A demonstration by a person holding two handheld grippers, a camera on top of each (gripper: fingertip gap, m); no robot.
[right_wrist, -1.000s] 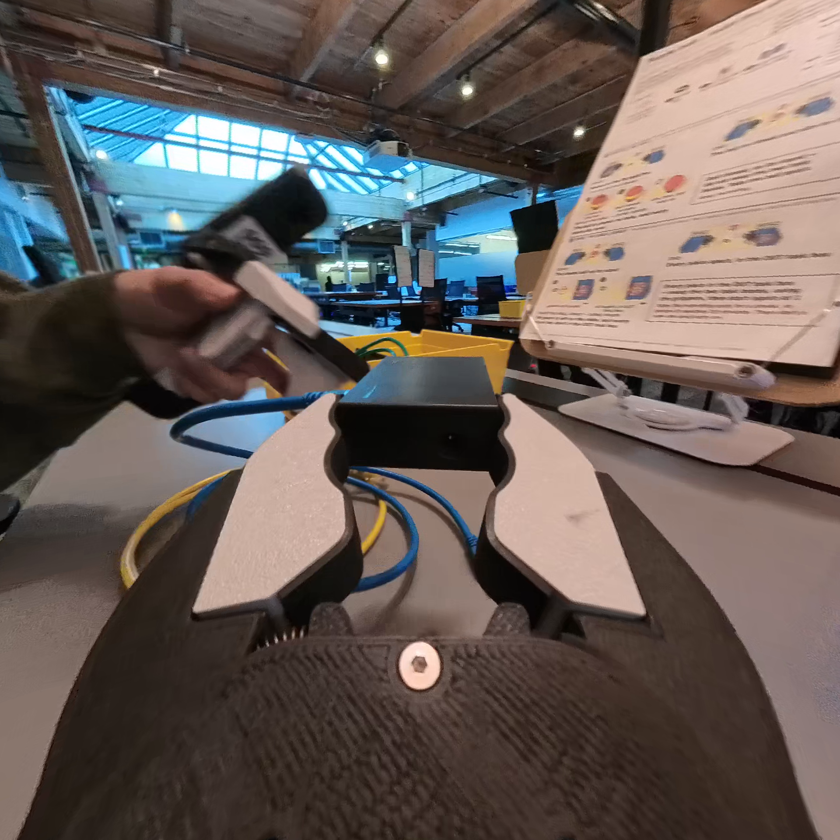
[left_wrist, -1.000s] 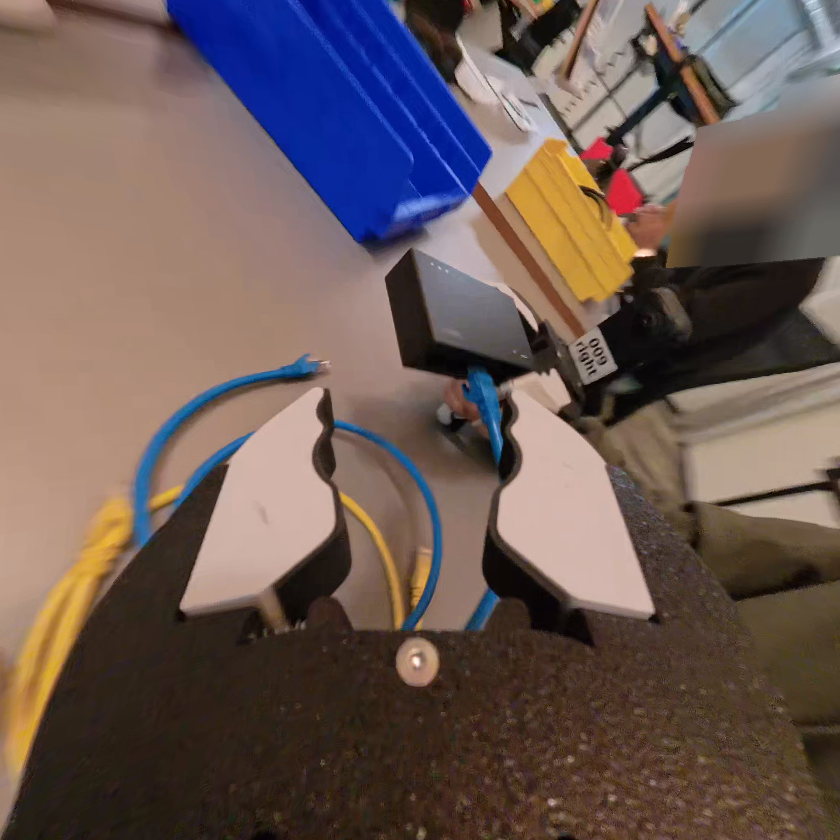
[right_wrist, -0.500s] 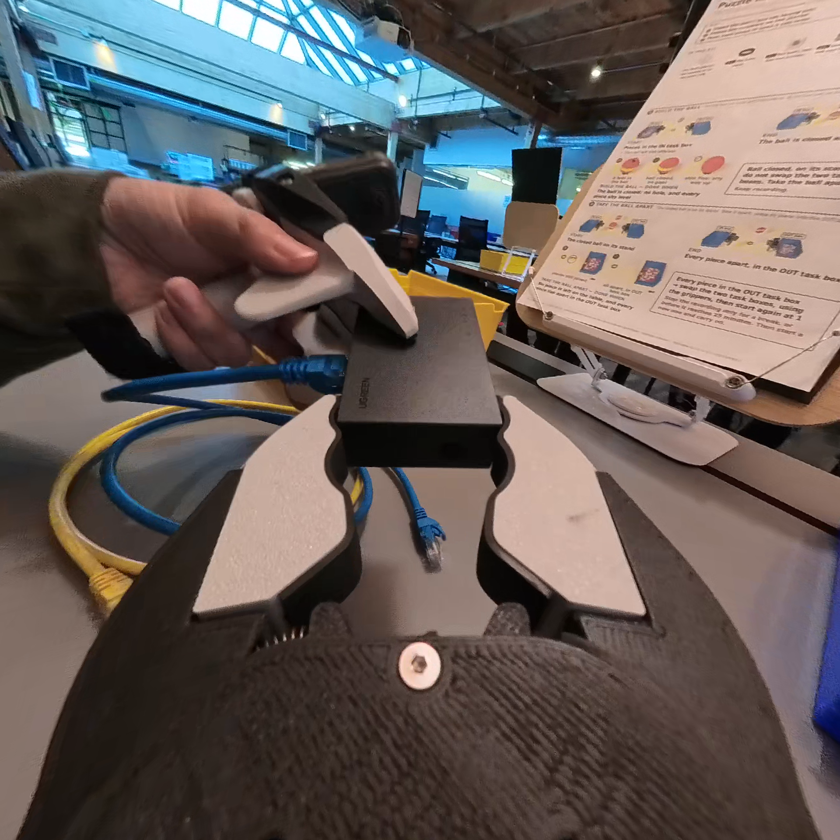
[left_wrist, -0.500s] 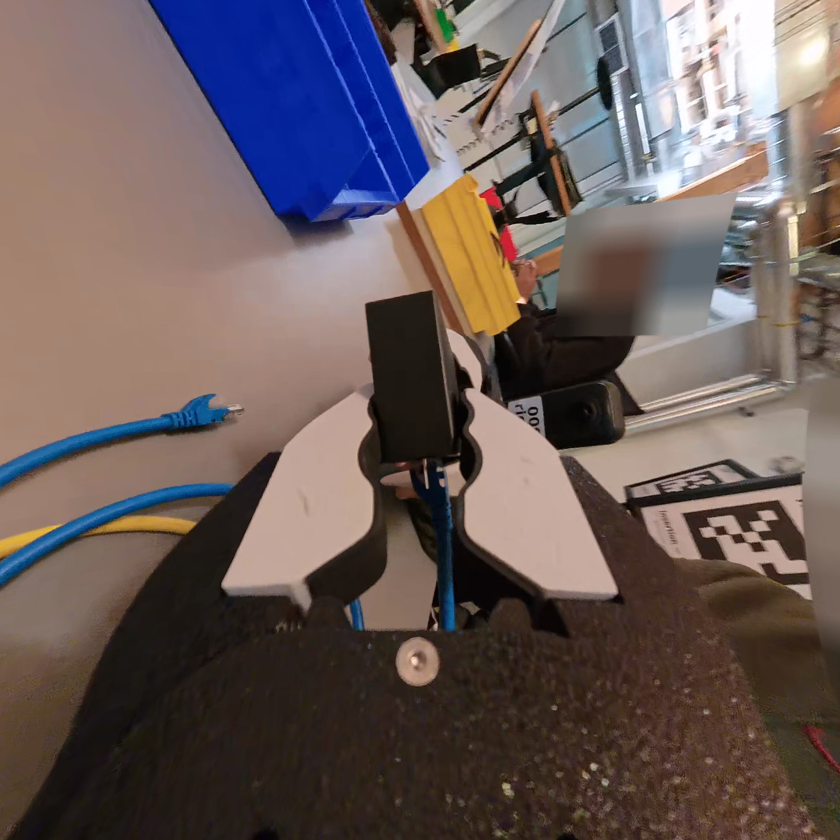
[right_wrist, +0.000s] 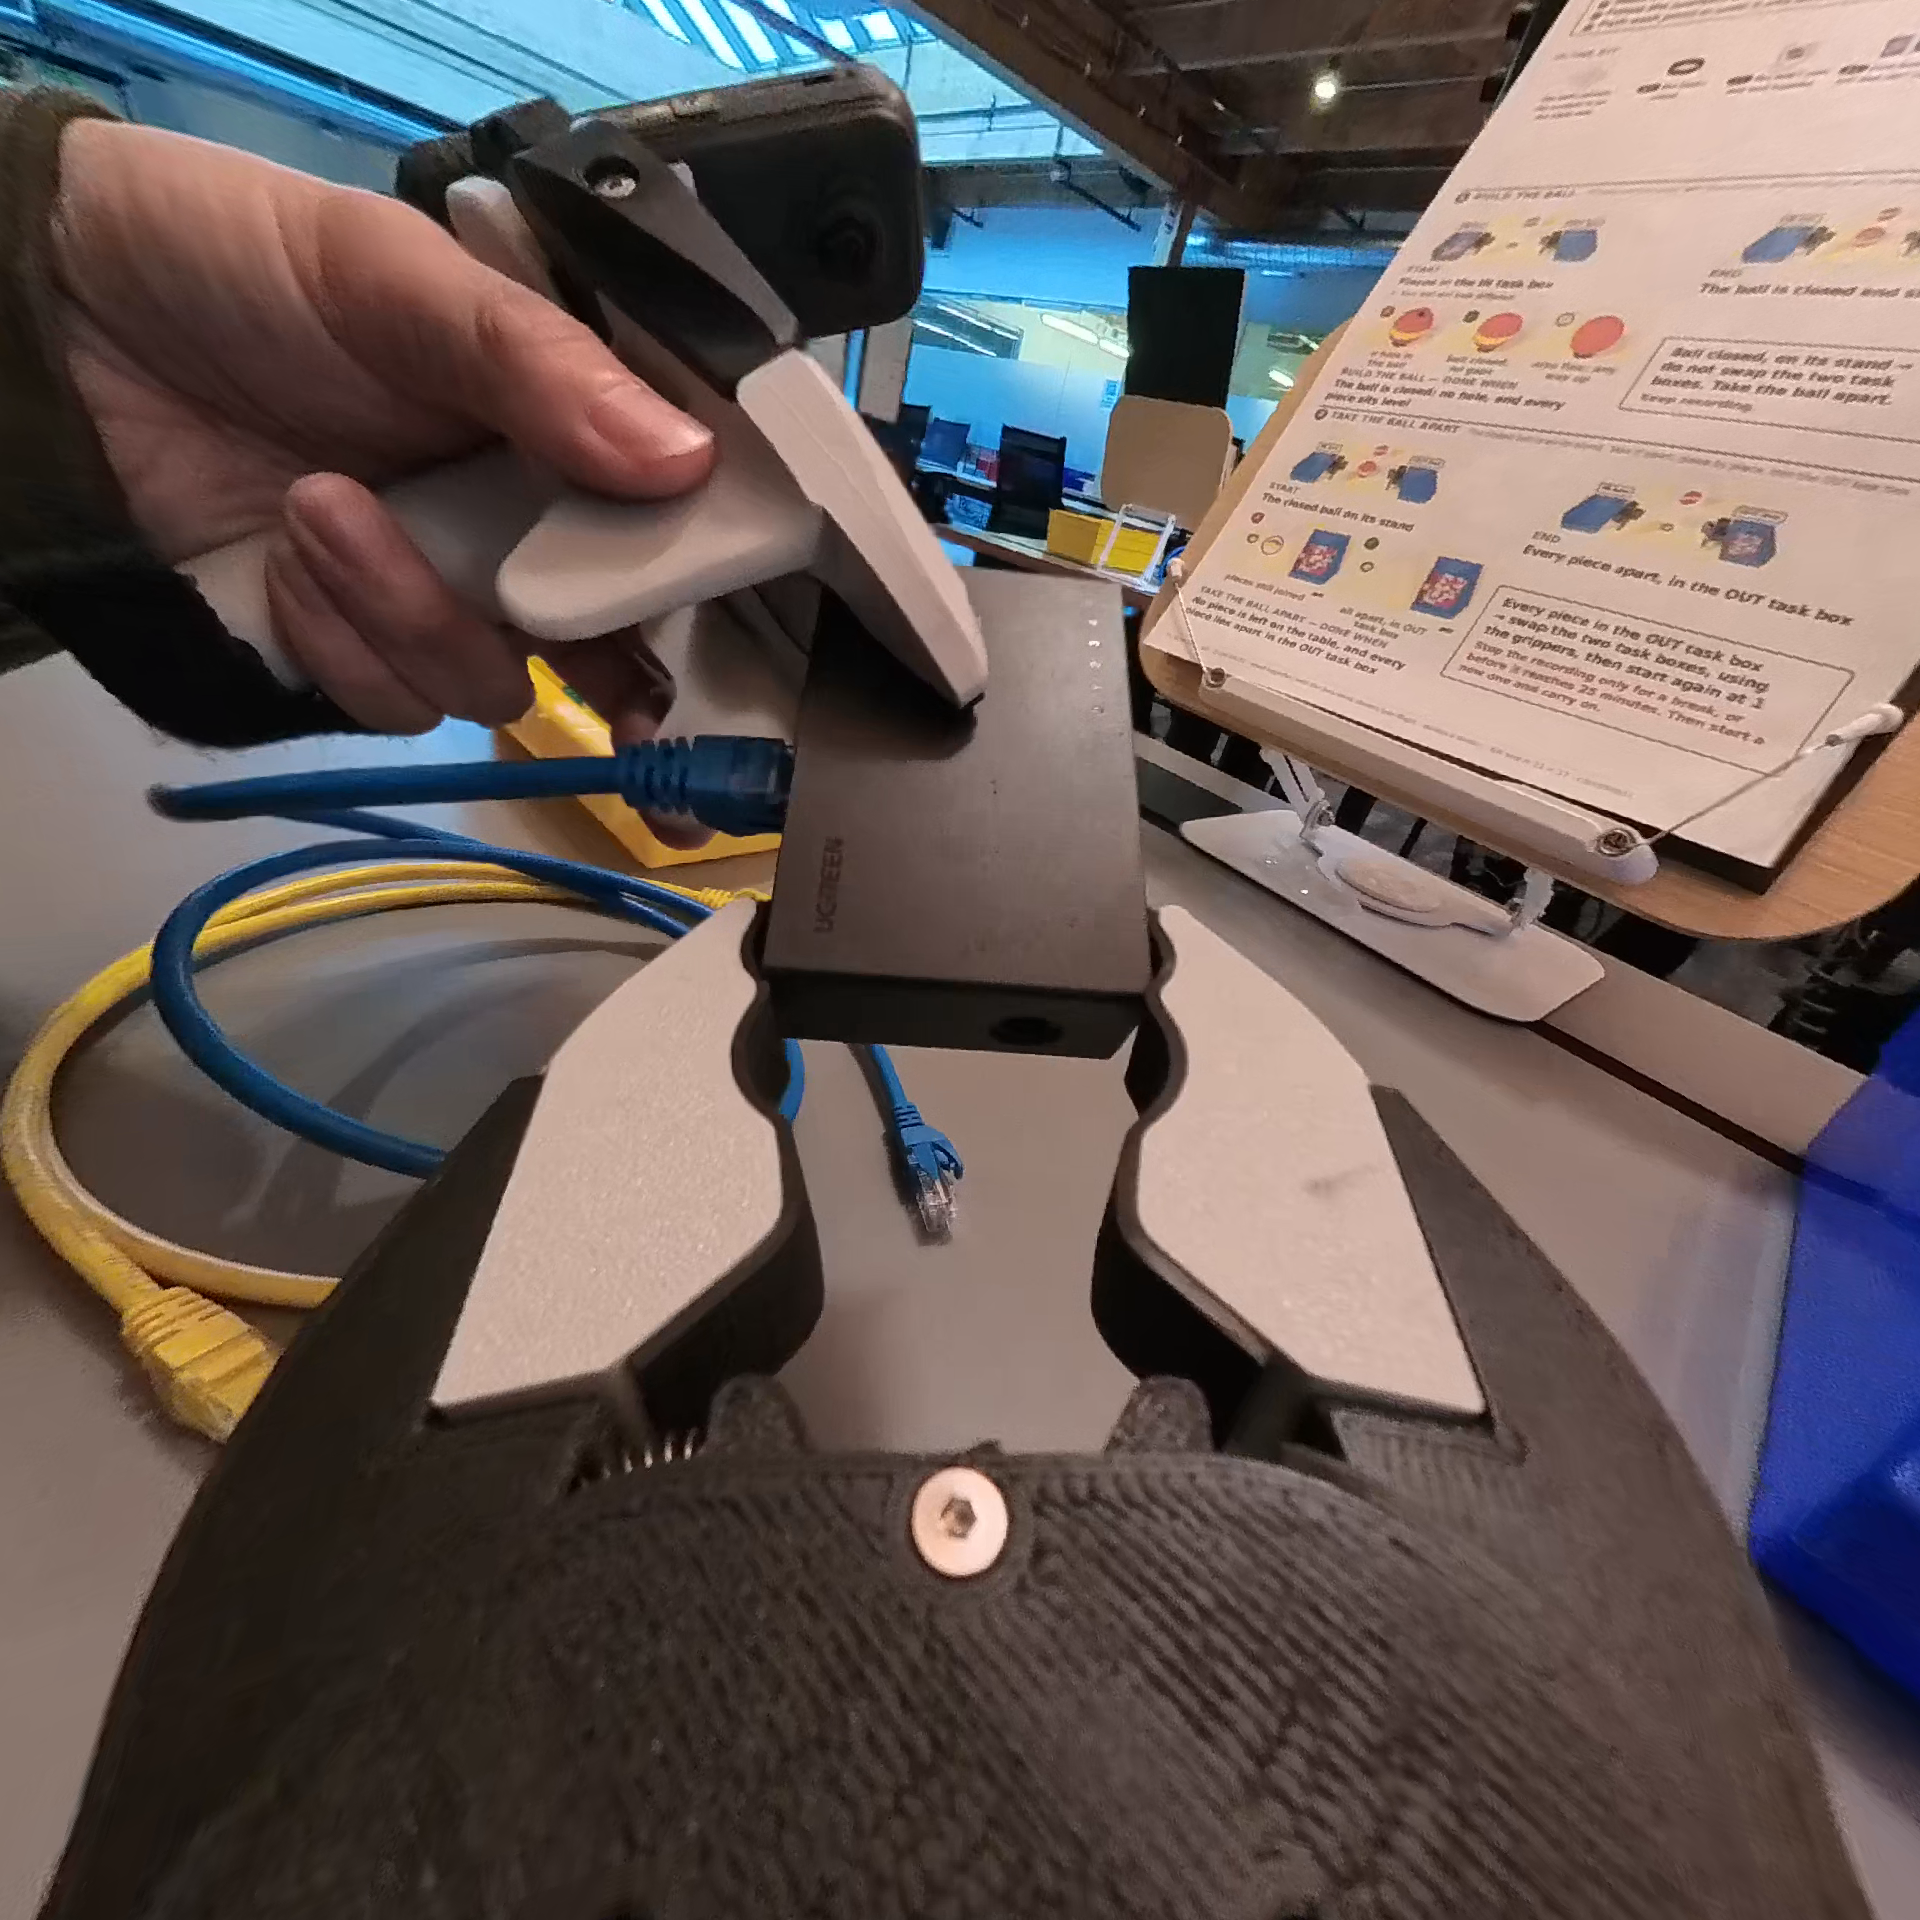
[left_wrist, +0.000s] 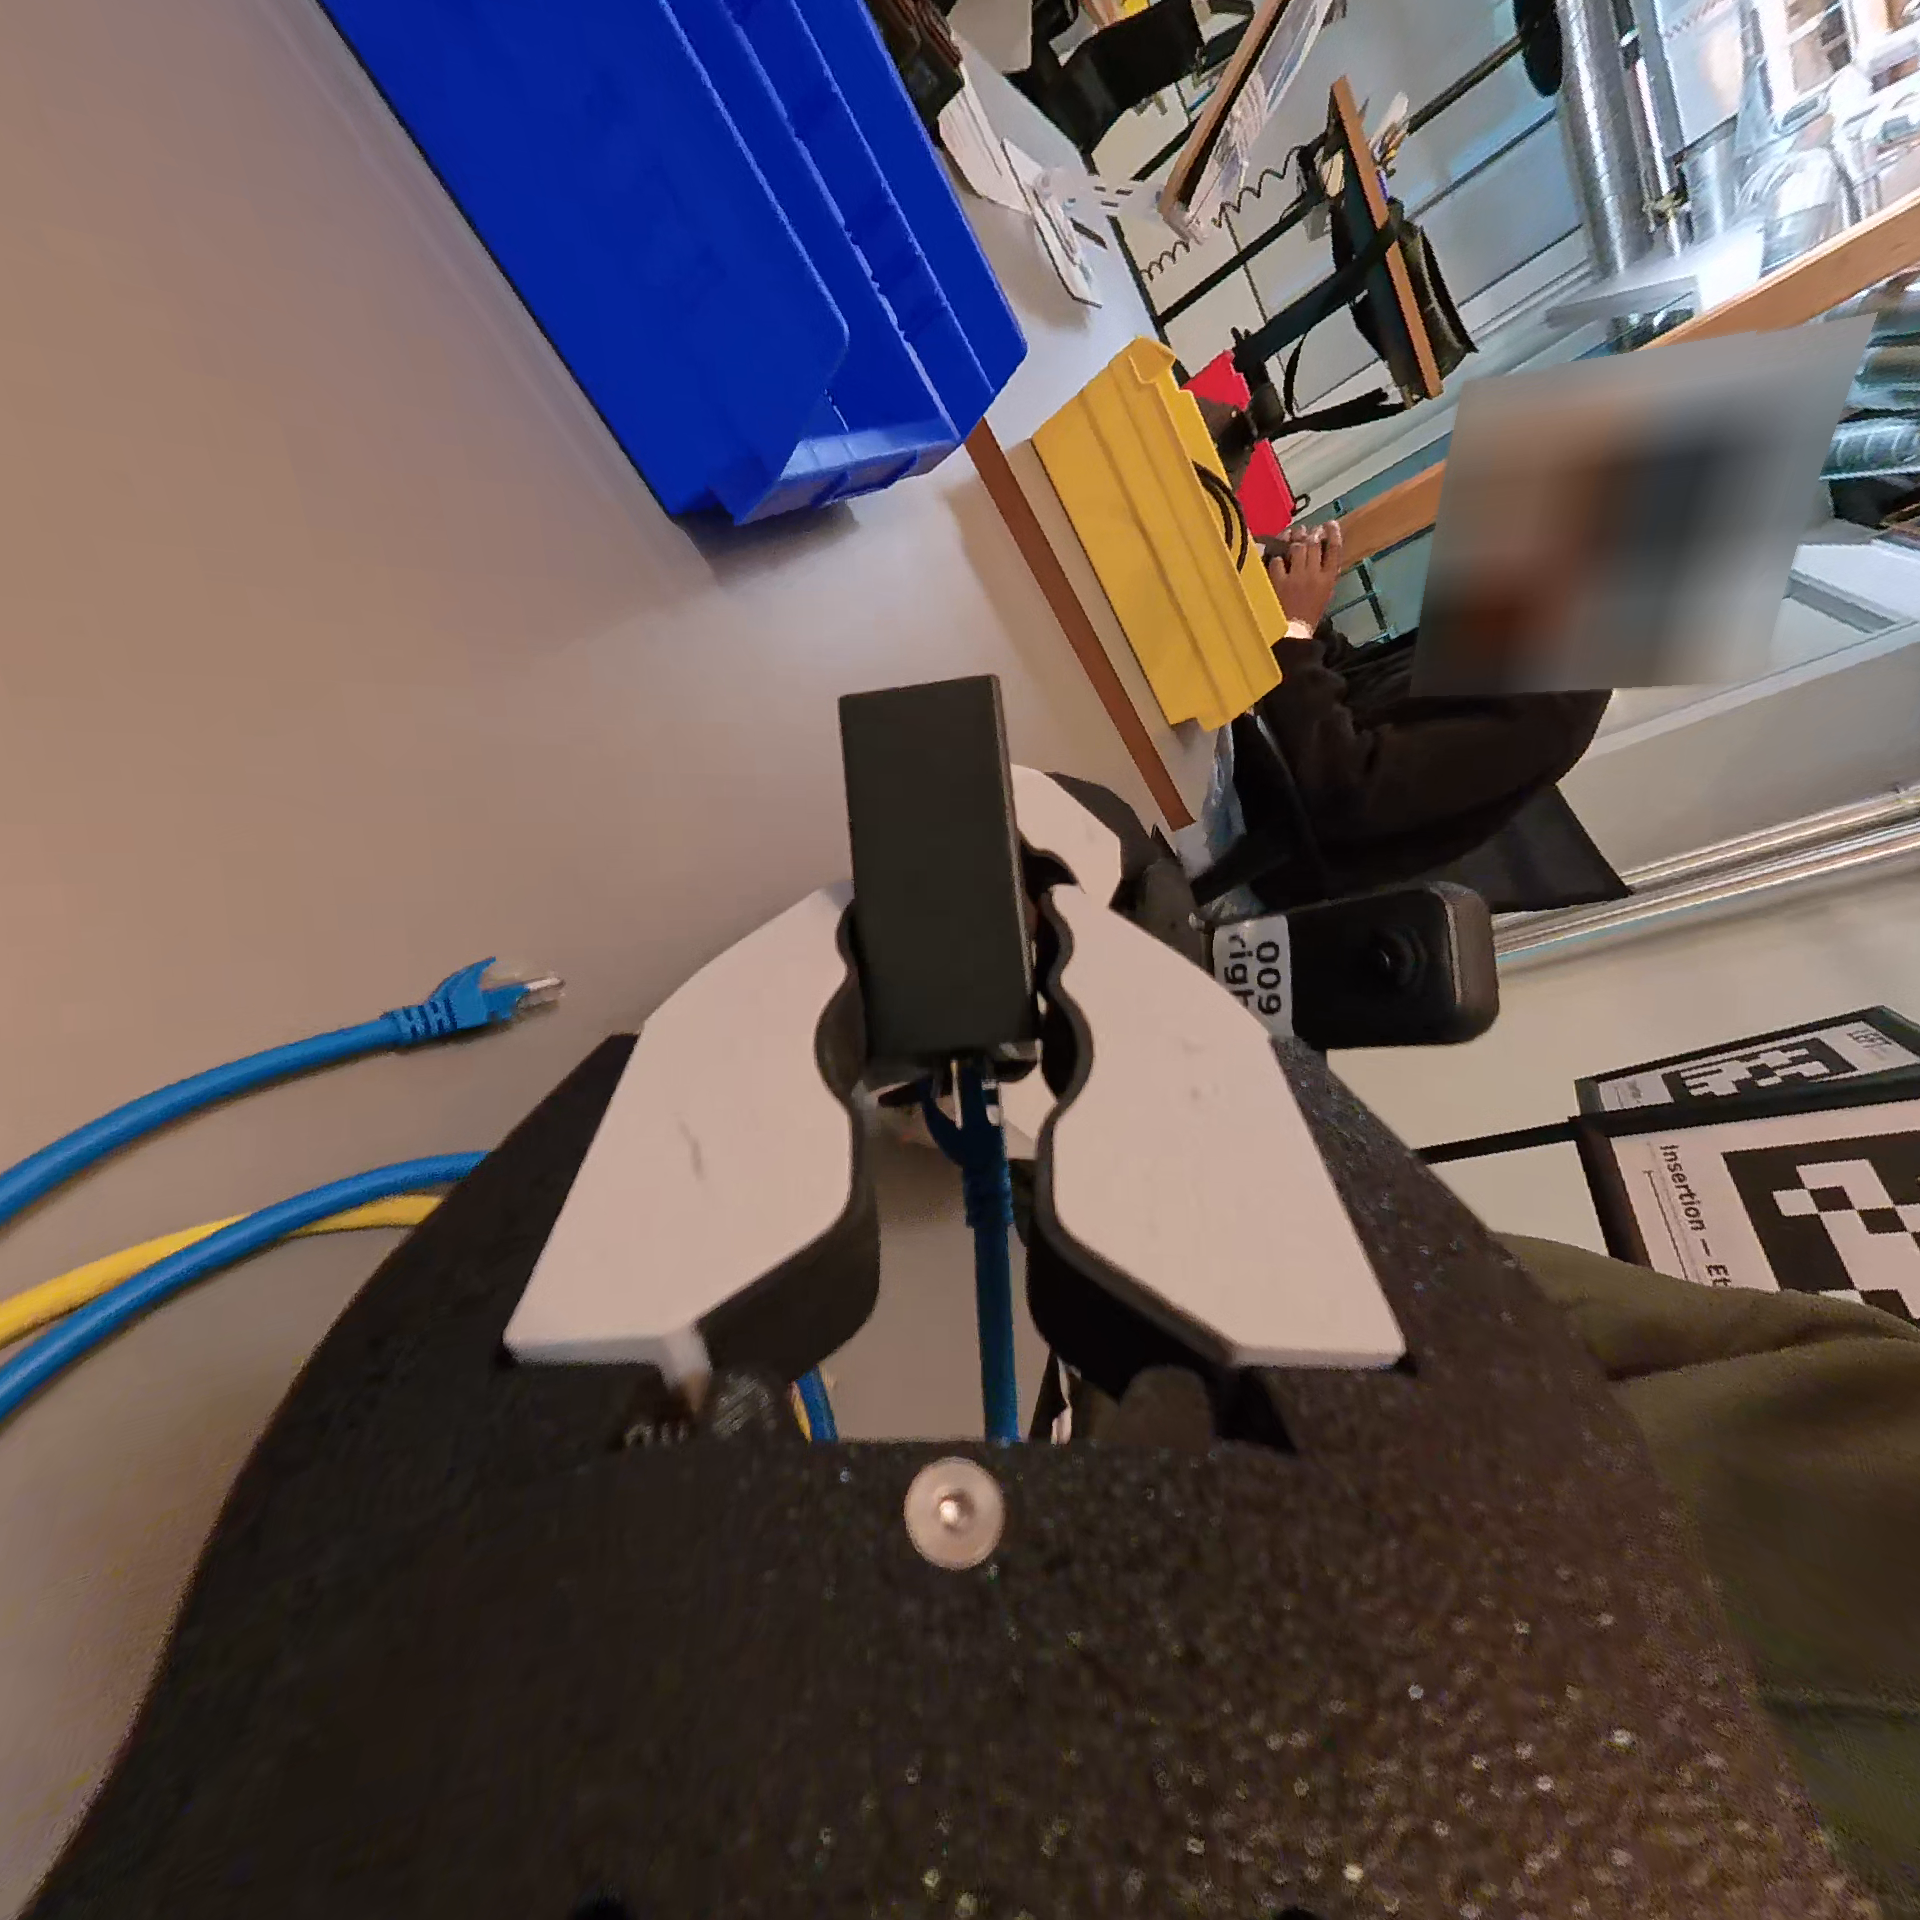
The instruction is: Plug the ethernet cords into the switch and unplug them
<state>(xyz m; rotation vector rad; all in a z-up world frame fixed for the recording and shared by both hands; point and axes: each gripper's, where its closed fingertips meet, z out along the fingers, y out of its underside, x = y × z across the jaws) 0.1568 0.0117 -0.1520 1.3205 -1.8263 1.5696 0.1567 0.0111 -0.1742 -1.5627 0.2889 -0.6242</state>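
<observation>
Black switch (right_wrist: 961,831) ×1 | right gripper (right_wrist: 951,987) clamps it | left gripper (left_wrist: 940,997) seemingly too | blue cords (right_wrist: 436,779) ×2

The right gripper (right_wrist: 954,966) has its jaws clamped on the near end of the black switch (right_wrist: 956,831), held clear of the grey worktop (right_wrist: 1621,1132). A blue cord (right_wrist: 582,777) is plugged into the switch's left side. The left gripper (right_wrist: 883,613), gripped by a hand (right_wrist: 301,395), pinches the switch from above and below. A loose blue plug (right_wrist: 925,1164) lies on the worktop beneath. A yellow cord (right_wrist: 94,1195) coils at left, and an instruction board (right_wrist: 1579,499) stands at right.
</observation>
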